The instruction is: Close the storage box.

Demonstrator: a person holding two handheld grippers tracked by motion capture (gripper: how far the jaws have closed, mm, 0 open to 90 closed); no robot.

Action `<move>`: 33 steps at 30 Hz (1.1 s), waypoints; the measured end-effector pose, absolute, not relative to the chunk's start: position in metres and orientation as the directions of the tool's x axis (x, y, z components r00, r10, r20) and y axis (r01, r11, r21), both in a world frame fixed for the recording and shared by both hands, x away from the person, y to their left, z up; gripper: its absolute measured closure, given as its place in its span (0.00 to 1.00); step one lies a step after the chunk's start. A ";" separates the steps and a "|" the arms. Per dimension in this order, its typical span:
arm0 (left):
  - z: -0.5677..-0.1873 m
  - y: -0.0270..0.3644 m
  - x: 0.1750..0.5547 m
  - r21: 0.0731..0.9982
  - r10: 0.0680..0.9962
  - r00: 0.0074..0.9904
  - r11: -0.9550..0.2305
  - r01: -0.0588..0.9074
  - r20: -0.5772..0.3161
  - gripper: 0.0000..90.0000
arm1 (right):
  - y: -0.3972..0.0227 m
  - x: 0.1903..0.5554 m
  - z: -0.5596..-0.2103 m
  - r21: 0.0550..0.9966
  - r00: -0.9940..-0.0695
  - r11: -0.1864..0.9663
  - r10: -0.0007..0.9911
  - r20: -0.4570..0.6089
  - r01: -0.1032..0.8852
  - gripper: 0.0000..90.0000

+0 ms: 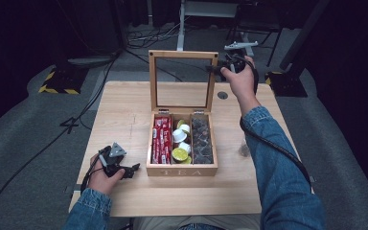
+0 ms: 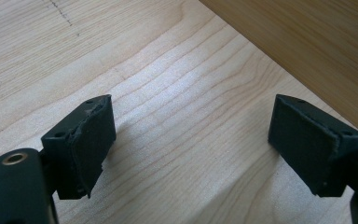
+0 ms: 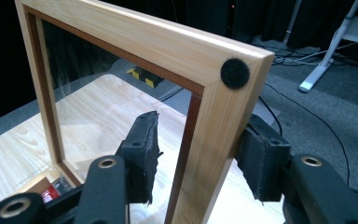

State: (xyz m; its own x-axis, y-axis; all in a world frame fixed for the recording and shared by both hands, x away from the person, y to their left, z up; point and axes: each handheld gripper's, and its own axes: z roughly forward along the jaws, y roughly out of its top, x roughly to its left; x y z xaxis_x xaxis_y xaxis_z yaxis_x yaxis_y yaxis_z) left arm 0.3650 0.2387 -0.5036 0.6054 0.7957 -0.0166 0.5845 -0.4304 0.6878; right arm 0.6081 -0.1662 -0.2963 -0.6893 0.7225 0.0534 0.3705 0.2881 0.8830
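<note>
While propped upright on the table (image 1: 124, 100), tea box (image 1: 182, 170) lid (image 1: 182, 54) caught at its far right corner between right gripper (image 3: 200, 154) jaws, clamped across the wooden frame. Left of the box's near corner, left gripper (image 2: 191, 140) low over the tabletop, jaws spread, nothing between. Inside the box: red sachets (image 1: 161, 139), capsules (image 1: 181, 139), dark pods (image 1: 201, 139).

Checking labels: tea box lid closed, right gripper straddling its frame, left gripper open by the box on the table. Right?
One error: the lid stands open, upright behind the tea box, as the high view shows. The rest holds: the right gripper straddles the lid's frame, and the left gripper is open by the box on the table.
</note>
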 end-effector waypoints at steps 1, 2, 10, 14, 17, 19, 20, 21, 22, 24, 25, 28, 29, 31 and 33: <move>-0.504 0.239 0.365 0.688 0.796 0.605 -0.430 0.585 -0.016 0.17 | -0.167 0.606 -0.295 0.884 -0.691 0.290 0.721 0.050 0.366 0.57; -0.504 0.239 0.365 0.688 0.797 0.604 -0.428 0.586 -0.019 0.17 | -0.168 0.603 -0.294 0.886 -0.696 0.292 0.717 0.047 0.361 0.57; -0.504 0.238 0.366 0.693 0.800 0.599 -0.419 0.587 -0.024 0.17 | -0.173 0.581 -0.280 0.891 -0.723 0.314 0.690 0.022 0.327 0.60; -0.504 0.237 0.367 0.692 0.800 0.600 -0.423 0.586 -0.019 0.17 | -0.175 0.568 -0.278 0.892 -0.736 0.328 0.677 0.007 0.310 0.61; -0.504 0.237 0.367 0.689 0.801 0.598 -0.422 0.589 -0.020 0.17 | -0.178 0.558 -0.277 0.894 -0.749 0.334 0.662 0.002 0.298 0.62; -0.503 0.237 0.368 0.687 0.799 0.601 -0.428 0.587 -0.015 0.17 | -0.179 0.551 -0.277 0.896 -0.757 0.336 0.654 0.000 0.291 0.62; -0.504 0.236 0.368 0.688 0.798 0.602 -0.428 0.586 -0.017 0.17 | -0.180 0.548 -0.276 0.895 -0.760 0.340 0.649 -0.002 0.288 0.63; -0.504 0.236 0.369 0.690 0.799 0.601 -0.427 0.585 -0.015 0.17 | -0.180 0.545 -0.276 0.895 -0.764 0.344 0.645 -0.007 0.282 0.64; -0.504 0.236 0.369 0.690 0.800 0.600 -0.425 0.586 -0.016 0.17 | -0.181 0.542 -0.276 0.895 -0.769 0.349 0.639 -0.011 0.277 0.64; -0.504 0.236 0.369 0.689 0.800 0.599 -0.425 0.587 -0.017 0.17 | -0.182 0.536 -0.276 0.895 -0.779 0.355 0.626 -0.012 0.271 0.64; -0.504 0.236 0.369 0.689 0.800 0.600 -0.426 0.586 -0.015 0.17 | -0.182 0.533 -0.276 0.895 -0.785 0.358 0.619 -0.014 0.266 0.65; -0.504 0.236 0.370 0.689 0.798 0.602 -0.428 0.585 -0.015 0.17 | -0.184 0.525 -0.277 0.895 -0.803 0.364 0.596 -0.011 0.258 0.66; -0.504 0.236 0.370 0.689 0.798 0.602 -0.428 0.585 -0.016 0.17 | -0.184 0.522 -0.278 0.891 -0.809 0.376 0.587 -0.018 0.253 0.66; -0.504 0.236 0.370 0.689 0.799 0.602 -0.428 0.585 -0.015 0.17 | -0.182 0.517 -0.280 0.886 -0.818 0.394 0.575 -0.030 0.244 0.66; -0.504 0.236 0.370 0.690 0.798 0.603 -0.428 0.584 -0.014 0.17 | -0.182 0.512 -0.280 0.882 -0.825 0.410 0.564 -0.044 0.233 0.65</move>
